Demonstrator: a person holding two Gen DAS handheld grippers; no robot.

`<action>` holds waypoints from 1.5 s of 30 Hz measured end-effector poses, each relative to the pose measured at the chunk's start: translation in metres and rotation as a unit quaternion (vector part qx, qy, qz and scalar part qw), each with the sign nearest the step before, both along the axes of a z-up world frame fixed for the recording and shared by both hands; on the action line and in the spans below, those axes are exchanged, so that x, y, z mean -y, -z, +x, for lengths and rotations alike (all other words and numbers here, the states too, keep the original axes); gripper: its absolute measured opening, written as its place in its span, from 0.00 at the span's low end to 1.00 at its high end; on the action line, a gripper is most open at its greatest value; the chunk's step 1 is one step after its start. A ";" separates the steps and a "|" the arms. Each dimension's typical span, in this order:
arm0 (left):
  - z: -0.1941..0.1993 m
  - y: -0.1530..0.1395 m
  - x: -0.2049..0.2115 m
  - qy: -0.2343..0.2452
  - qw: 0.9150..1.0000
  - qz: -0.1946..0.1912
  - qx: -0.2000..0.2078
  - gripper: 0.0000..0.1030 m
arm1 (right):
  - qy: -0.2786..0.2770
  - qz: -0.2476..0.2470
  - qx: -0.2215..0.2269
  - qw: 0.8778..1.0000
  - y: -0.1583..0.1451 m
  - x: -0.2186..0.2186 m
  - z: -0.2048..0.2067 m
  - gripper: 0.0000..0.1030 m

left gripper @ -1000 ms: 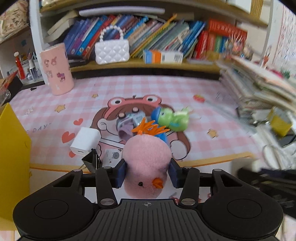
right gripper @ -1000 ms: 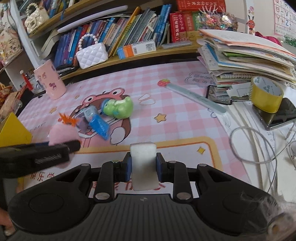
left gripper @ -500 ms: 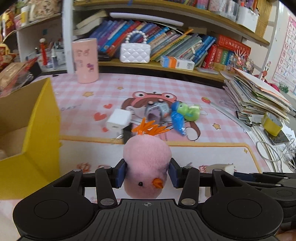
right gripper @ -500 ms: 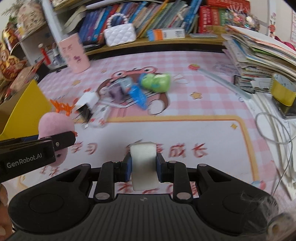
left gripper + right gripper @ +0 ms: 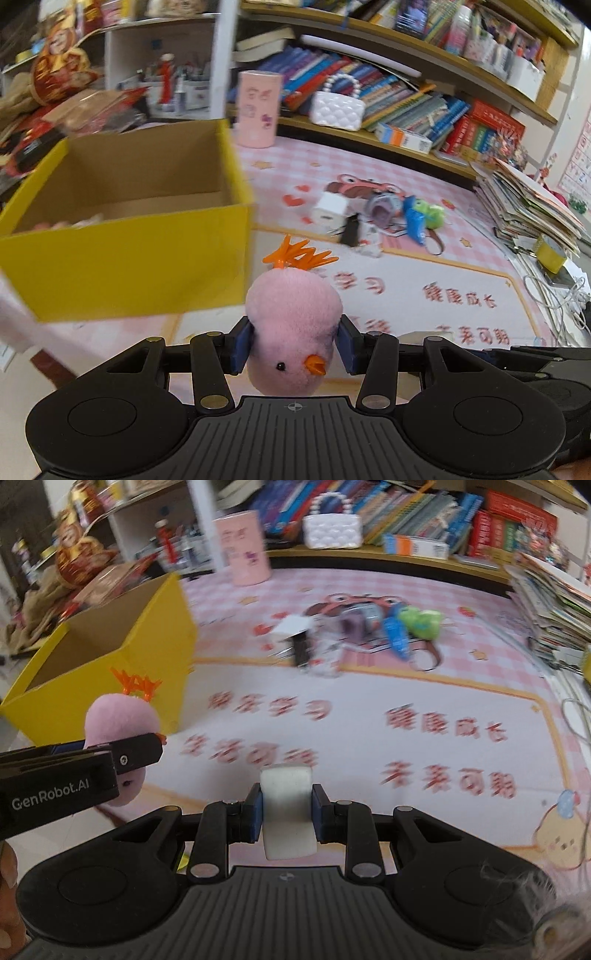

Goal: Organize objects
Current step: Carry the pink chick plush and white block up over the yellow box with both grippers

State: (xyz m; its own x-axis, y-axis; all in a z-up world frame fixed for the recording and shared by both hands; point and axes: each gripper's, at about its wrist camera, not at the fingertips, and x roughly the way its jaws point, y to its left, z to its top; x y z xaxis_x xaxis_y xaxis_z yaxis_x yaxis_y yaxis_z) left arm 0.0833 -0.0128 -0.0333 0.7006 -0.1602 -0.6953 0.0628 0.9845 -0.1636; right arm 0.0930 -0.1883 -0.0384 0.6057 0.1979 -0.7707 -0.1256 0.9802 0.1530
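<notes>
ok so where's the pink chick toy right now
The pink chick toy is clamped in the left gripper, held above the mat just right of the yellow box; the right wrist view shows it at far left.

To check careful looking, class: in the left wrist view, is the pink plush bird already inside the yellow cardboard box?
No: the pink plush bird sits clamped in the left hand-held gripper, outside the yellow cardboard box.

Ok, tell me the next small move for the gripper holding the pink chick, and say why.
Probably carry the left gripper a little further left, over the open top of the yellow box. The pink chick is clamped between its pads, but it hangs in front of the box's right corner, not over the opening, so letting go now would likely miss.
</notes>
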 end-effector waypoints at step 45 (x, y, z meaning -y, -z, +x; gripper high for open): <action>-0.104 -0.027 -0.163 -0.094 0.993 -0.031 0.069 0.44 | -0.119 -0.027 0.036 0.992 -0.021 -0.177 -0.075 0.24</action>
State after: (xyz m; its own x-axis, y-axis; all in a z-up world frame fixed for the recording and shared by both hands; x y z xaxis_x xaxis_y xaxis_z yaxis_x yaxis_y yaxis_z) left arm -0.0209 0.1501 -0.0064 0.8098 -0.0578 -0.5838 -0.0951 0.9691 -0.2278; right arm 0.0178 -0.0118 -0.0176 0.6001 0.3016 -0.7409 -0.3632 0.9280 0.0836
